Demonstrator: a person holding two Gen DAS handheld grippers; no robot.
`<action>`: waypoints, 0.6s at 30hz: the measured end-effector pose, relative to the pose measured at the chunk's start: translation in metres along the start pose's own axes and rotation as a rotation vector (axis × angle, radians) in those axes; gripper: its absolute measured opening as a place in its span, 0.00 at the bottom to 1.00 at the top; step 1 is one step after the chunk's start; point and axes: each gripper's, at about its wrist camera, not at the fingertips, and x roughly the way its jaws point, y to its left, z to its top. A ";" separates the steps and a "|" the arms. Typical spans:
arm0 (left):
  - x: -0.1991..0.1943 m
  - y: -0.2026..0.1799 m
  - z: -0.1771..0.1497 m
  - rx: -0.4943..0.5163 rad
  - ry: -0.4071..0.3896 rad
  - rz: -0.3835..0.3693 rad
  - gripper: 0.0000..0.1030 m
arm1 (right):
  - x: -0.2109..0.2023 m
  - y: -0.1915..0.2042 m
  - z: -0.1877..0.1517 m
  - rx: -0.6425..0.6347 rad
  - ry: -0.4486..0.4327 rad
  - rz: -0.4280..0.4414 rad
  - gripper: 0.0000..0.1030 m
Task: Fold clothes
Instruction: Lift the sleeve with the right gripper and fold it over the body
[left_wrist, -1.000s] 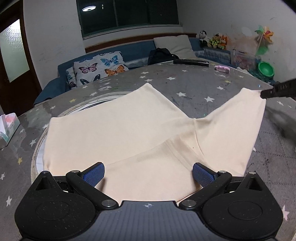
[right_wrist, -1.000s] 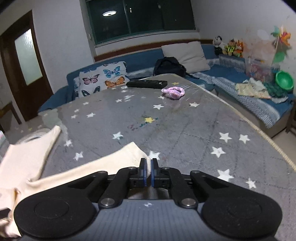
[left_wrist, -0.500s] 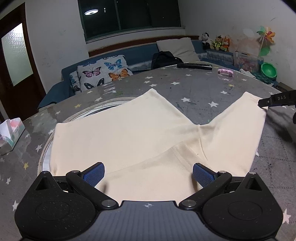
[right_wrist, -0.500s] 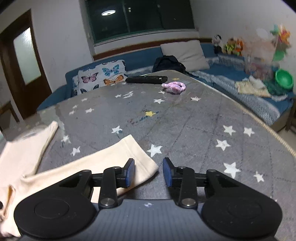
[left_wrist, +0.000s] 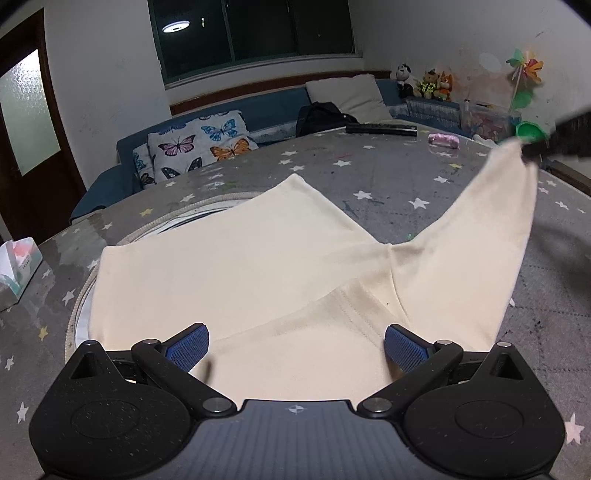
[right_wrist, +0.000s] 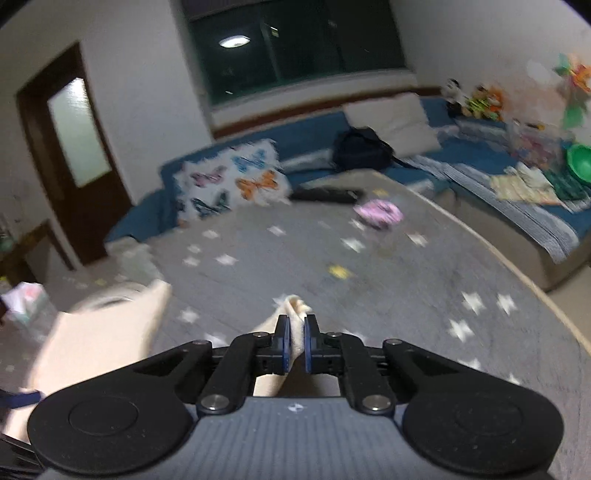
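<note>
Right gripper (right_wrist: 294, 345) pinches the cream shorts' (left_wrist: 258, 266) leg hem, lifted at two o'clock in the left view only. Left gripper (left_wrist: 295, 349) gapes wide over them, empty. Right view blurred.

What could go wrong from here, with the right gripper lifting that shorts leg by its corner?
1. The right gripper pinches only the hem corner of the cream shorts; the fabric could slip out mid-fold.
2. The left gripper is open and pins nothing, so the whole garment may drag across the star-print tablecloth rather than fold.
</note>
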 end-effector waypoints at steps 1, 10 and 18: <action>-0.003 0.002 -0.002 -0.005 -0.009 -0.001 1.00 | -0.006 0.010 0.006 -0.016 -0.010 0.023 0.07; -0.044 0.053 -0.024 -0.116 -0.066 0.072 1.00 | -0.037 0.141 0.029 -0.243 -0.041 0.266 0.07; -0.070 0.100 -0.056 -0.226 -0.065 0.157 1.00 | -0.012 0.251 -0.005 -0.400 0.063 0.446 0.07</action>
